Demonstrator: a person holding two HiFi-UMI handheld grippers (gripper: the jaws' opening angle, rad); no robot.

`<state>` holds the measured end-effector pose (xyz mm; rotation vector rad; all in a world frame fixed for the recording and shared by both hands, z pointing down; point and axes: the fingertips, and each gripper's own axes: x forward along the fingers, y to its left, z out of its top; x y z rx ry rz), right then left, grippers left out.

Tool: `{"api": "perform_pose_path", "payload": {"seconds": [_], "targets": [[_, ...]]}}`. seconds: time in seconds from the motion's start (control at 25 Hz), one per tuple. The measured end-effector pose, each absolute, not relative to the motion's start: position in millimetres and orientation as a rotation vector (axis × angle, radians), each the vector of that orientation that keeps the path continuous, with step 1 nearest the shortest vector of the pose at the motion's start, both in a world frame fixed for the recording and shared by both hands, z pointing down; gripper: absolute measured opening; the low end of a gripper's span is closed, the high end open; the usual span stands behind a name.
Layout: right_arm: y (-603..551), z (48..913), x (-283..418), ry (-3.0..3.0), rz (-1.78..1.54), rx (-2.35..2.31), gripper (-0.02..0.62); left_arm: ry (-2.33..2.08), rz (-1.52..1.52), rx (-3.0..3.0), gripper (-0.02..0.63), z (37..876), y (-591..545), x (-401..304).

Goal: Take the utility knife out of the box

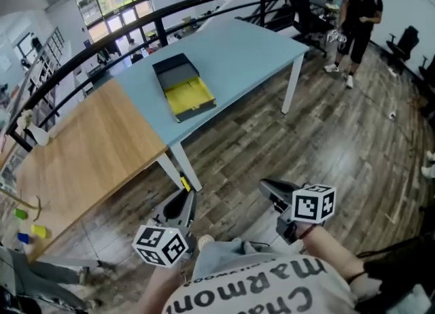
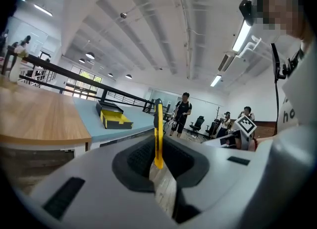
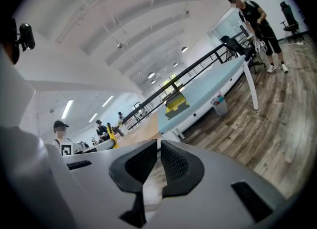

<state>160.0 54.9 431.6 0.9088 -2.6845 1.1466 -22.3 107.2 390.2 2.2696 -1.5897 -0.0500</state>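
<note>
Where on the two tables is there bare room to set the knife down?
The blue table is bare right of the open box, out to its far corner. The wooden table is bare through its middle; only its near left corner is crowded, with small coloured items.

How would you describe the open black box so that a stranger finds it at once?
Two tables stand end to end: a wooden table and a light blue table. The open black box lies on the blue one, near the joint. Its bright yellow inside sets it apart from the plain tabletops.
</note>
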Motion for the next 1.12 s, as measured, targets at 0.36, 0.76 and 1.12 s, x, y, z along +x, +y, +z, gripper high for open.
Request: {"api": "perform_pose_path", "payload": {"seconds": [0.36, 0.76, 1.12], "targets": [[74.8, 432.1, 192.6, -2.650, 0.800, 1.027, 0.048, -1.551, -0.039, 2.338, 0.043, 391.9, 129.9, -7.9], [109.2, 406.9, 125.1, -2.719, 0.918, 1.062, 0.048, -1.431, 0.055, 2.443, 0.043, 373.0, 163.6, -50.2], [153.0, 418.1, 64.4, -2.660, 0.949, 1.078, 0.048, -1.375, 0.052, 2.433, 0.043, 376.0, 196.9, -103.7]]}}
